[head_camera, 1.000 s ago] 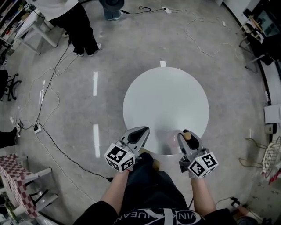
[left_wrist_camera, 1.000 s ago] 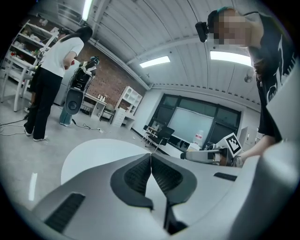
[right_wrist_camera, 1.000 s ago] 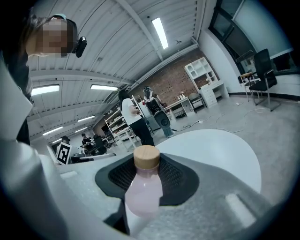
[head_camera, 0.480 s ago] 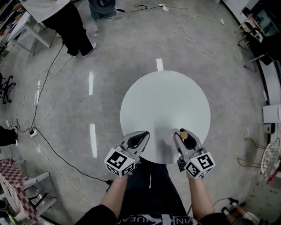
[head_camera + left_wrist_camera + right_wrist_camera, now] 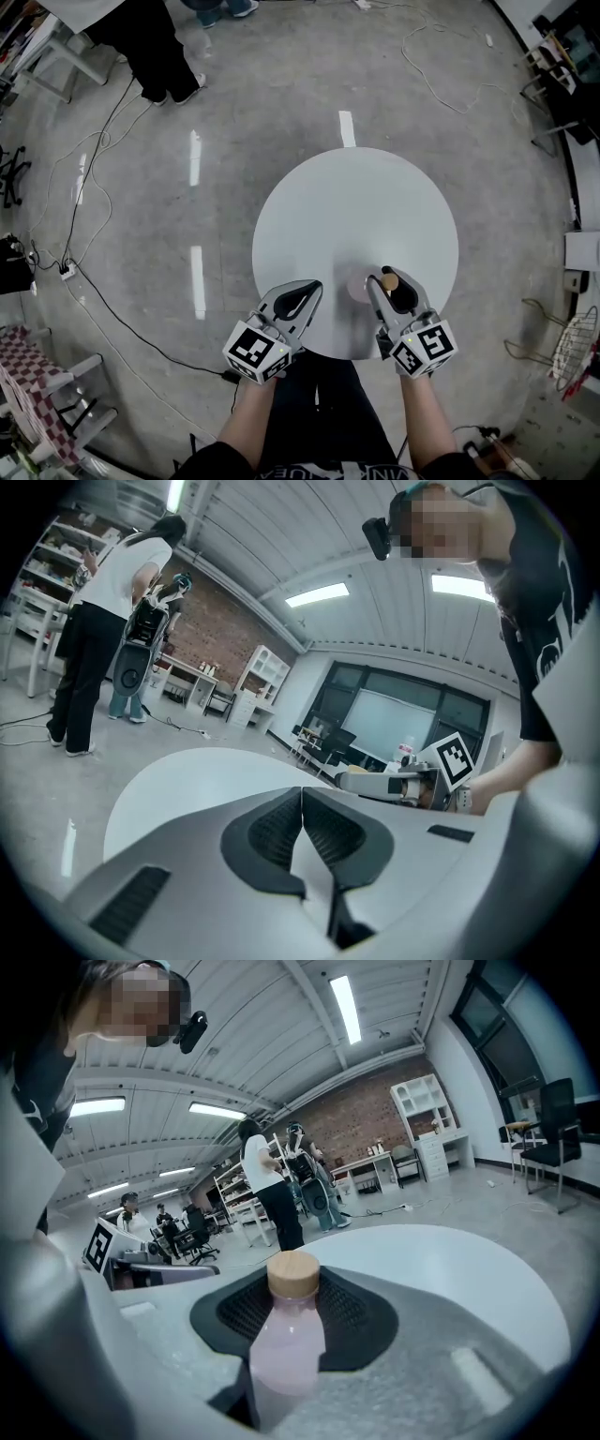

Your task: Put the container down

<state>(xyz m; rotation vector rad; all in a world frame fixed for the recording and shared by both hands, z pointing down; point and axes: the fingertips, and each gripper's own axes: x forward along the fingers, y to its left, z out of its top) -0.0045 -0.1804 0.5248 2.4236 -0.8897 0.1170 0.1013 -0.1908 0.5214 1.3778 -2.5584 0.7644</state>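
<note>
Now your right gripper (image 5: 392,291) tilts slightly down over the near edge of the round table (image 5: 356,197), clamping a pale-pink, wooden-capped bottle (image 5: 286,1340); your left gripper (image 5: 300,300) is closed, empty.

A grey concrete floor (image 5: 281,84) is seen, marked with short white strips (image 5: 195,157) and crossed by loose cables (image 5: 70,270). A round white tabletop (image 5: 356,216) is placed in the middle. A brick wall (image 5: 361,1115) is lined with white shelves (image 5: 419,1101), and the ribbed ceiling is lit by long strip lamps (image 5: 345,1007).
</note>
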